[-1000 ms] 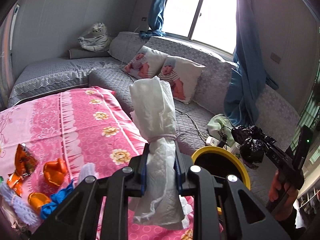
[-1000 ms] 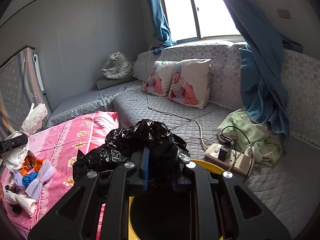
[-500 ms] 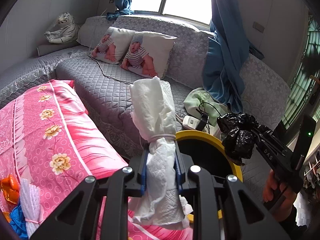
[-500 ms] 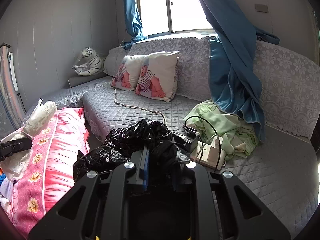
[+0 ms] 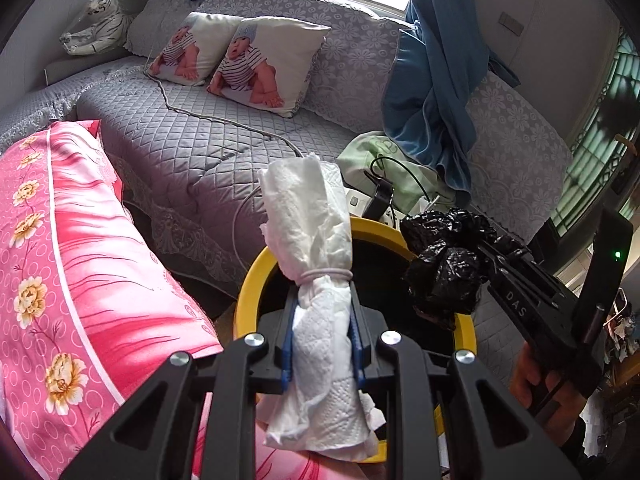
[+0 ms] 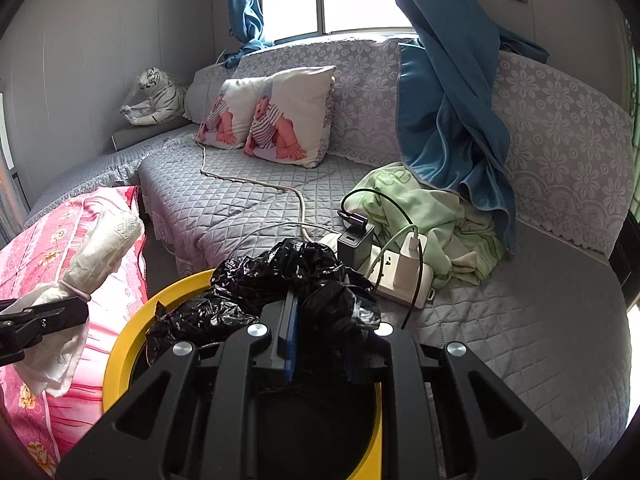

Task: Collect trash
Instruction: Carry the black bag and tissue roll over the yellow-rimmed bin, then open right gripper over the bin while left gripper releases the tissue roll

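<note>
My left gripper (image 5: 323,332) is shut on a white paper-towel bundle (image 5: 312,232) tied with a band, held upright over the near rim of a yellow-rimmed bin (image 5: 248,292). The right gripper (image 5: 452,280), held by a hand, is shut on a crumpled black plastic bag (image 5: 444,264) above the bin's right side. In the right wrist view the black plastic bag (image 6: 280,284) fills the right gripper (image 6: 320,332) above the yellow bin (image 6: 124,344); the paper bundle (image 6: 100,248) and the left gripper (image 6: 44,316) show at the left.
A pink flowered cloth (image 5: 80,272) lies left of the bin. Behind it runs a grey quilted sofa (image 5: 192,152) with two baby-print pillows (image 5: 260,64), a power strip with chargers (image 6: 400,276), a green cloth (image 6: 436,208), a blue curtain (image 6: 448,112) and a toy tiger (image 6: 156,96).
Both grippers have swung right and sunk toward the yellow bin, away from the pink cloth with its scraps. The bin now lies under both loads. Both grips are unchanged.
</note>
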The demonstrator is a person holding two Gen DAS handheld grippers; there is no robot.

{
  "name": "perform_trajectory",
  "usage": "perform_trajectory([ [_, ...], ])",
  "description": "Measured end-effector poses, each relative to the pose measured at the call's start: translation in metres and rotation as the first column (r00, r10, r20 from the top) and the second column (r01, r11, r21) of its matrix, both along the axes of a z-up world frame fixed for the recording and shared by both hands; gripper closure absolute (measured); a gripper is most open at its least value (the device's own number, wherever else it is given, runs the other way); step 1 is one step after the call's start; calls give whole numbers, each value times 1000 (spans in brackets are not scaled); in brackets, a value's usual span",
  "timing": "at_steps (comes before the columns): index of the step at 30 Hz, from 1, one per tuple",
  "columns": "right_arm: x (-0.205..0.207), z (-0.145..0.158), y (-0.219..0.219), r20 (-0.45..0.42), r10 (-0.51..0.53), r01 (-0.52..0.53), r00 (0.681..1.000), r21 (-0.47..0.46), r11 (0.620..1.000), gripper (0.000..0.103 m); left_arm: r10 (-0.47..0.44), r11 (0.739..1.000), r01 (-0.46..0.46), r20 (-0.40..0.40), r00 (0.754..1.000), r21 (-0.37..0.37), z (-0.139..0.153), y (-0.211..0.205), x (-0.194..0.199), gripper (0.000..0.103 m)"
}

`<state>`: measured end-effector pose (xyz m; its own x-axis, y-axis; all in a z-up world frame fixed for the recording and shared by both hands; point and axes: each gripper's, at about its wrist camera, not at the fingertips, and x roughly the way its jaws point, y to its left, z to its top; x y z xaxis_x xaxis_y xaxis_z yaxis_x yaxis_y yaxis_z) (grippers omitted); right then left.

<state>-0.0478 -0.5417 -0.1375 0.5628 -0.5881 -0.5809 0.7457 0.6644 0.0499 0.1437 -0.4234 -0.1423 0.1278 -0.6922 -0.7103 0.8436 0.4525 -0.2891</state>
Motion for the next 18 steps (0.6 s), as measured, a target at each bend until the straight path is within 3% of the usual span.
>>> perform_trajectory([
  [12,6,-18,-9,-27,16,-14,1000,59,998,86,-13,1000,13,-29,999,3,-9,-9,-4,82],
  [15,8,-19,-9,-34,16,-14,999,59,998,81,0,1000,0,-26,1000,-1,-9,-7,-3,73],
  [18,7,-19,-11,-29,7,-5,1000,71,997,71,17,1000,-18,-45,999,-14,-8,-4,1,59],
])
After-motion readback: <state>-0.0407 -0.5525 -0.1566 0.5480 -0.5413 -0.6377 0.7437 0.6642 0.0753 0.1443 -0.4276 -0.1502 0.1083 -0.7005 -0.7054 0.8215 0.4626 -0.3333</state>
